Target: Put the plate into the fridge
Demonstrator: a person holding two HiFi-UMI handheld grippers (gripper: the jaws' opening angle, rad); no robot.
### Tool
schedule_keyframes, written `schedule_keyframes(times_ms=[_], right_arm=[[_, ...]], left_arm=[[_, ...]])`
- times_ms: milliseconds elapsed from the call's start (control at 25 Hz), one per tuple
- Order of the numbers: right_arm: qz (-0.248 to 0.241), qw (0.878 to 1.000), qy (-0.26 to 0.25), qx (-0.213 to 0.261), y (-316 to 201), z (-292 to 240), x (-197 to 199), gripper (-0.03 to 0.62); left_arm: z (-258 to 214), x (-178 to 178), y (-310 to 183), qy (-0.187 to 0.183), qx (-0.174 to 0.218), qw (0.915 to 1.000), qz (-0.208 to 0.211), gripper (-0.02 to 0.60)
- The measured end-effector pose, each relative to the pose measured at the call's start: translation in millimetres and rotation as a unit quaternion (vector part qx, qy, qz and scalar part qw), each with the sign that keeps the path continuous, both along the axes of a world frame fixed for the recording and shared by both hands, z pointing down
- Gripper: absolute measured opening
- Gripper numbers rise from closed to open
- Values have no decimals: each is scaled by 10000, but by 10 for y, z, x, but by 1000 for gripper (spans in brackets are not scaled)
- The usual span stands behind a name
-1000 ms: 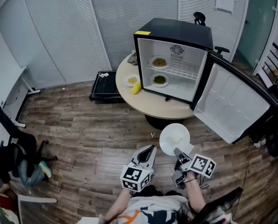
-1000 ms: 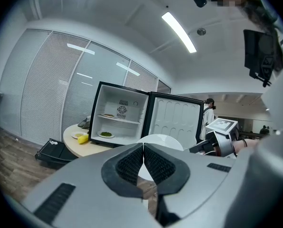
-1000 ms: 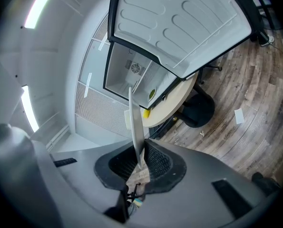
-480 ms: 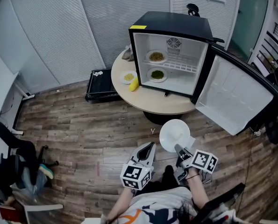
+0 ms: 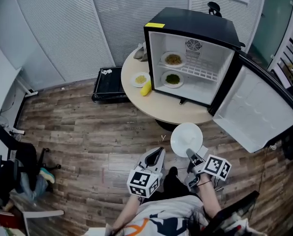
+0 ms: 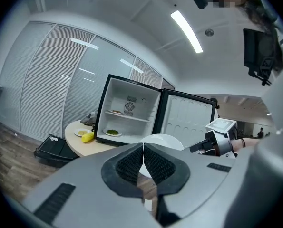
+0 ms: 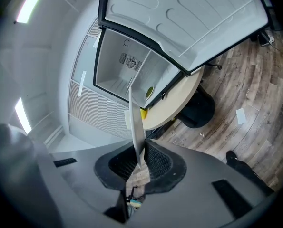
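A white empty plate (image 5: pixel 186 139) is held out in front of me over the wooden floor, my right gripper (image 5: pixel 190 156) shut on its near rim. In the right gripper view the plate (image 7: pixel 134 122) shows edge-on, pinched between the pads. My left gripper (image 5: pixel 159 156) hangs to the plate's left, shut on nothing; its pads meet in the left gripper view (image 6: pixel 143 158), where the plate (image 6: pixel 161 141) shows just beyond. The black mini fridge (image 5: pixel 195 31) stands on a round table (image 5: pixel 158 109), door (image 5: pixel 257 112) swung open to the right. Two plates of food (image 5: pixel 173 59) sit inside.
On the table left of the fridge lie a small plate of food (image 5: pixel 141 79) and a yellow object (image 5: pixel 146 88). A black tray (image 5: pixel 107 84) lies on the floor by the blinds. An office chair (image 5: pixel 8 163) stands at the left. My shoe (image 5: pixel 170 173) shows below.
Both grippers and the plate have drawn closer to the table and fridge; the view has shifted with my steps. The grip on the plate is unchanged.
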State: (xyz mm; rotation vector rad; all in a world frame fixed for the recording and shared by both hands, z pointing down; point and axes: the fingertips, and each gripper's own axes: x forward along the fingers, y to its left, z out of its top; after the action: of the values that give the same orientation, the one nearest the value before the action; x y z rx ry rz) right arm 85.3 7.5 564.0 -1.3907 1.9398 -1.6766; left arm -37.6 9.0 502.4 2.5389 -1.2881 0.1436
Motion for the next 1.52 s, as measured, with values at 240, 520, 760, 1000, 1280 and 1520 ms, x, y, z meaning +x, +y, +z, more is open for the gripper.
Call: schedule_keyframes(times_ms=[240, 520, 760, 1000, 1280, 1520], right_arm=[[-182, 9998, 24, 79, -520, -70, -22, 35], [-181, 9998, 15, 78, -1149, -83, 115, 35], [-195, 9998, 27, -43, -1584, 37, 228, 35], [-168, 9998, -33, -93, -1915, 116, 276, 35], [-3, 9997, -72, -219, -2044, 183, 257, 35], [482, 9985, -137, -210, -2160, 150, 267, 35]], left_arm=[[-12, -59, -539, 74, -48, 9997, -228, 12], [-29, 189, -1114, 72, -22, 10000, -48, 13], [25, 370, -1628, 43, -57, 10000, 36, 13], [69, 498, -1963, 13, -85, 9999, 143, 12], [121, 521, -2164, -13, -183, 9992, 347, 13], [60, 593, -2397, -65, -96, 9956, 931, 13]])
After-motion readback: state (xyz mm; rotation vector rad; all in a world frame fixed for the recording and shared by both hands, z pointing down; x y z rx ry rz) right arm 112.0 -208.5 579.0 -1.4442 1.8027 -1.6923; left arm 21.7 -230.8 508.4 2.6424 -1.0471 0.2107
